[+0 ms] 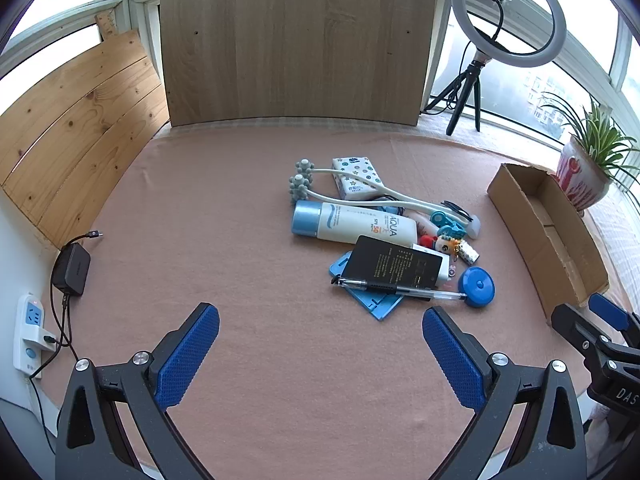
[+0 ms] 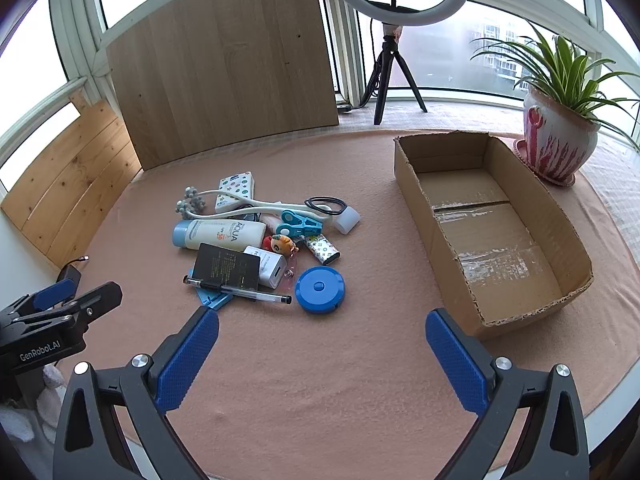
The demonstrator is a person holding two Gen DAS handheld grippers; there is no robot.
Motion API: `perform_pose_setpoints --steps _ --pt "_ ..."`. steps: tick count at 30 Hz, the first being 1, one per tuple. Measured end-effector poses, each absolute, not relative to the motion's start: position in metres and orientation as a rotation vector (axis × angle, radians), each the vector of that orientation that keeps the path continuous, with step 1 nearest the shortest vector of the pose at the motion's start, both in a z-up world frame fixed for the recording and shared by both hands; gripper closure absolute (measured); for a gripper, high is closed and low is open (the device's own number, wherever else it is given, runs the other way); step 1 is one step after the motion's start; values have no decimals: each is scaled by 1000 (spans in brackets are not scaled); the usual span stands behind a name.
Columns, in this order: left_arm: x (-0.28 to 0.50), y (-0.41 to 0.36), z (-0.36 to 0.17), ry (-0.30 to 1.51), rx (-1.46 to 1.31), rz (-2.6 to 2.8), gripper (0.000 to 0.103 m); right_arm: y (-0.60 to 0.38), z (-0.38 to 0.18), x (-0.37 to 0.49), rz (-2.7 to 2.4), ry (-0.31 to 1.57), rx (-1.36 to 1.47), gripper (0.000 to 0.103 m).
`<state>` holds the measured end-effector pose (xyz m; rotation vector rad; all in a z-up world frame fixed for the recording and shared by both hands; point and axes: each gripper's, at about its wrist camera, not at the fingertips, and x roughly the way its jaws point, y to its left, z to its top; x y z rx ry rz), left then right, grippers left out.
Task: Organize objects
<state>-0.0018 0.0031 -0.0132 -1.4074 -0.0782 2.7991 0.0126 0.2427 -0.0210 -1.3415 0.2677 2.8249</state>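
Left claw (image 1: 321,322) agape above bare cloth (image 1: 280,380)

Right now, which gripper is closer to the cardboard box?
Right. The right gripper hovers open with one finger almost at the cardboard box corner; the left gripper hovers open over the cloth, beyond the pile.
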Motion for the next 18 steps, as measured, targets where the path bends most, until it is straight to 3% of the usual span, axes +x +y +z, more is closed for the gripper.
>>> perform_pose_setpoints --steps 18 --pt "-2 5 -18 -56 -1418 2786 0 242 -22 10 2817 262 -1336 1"
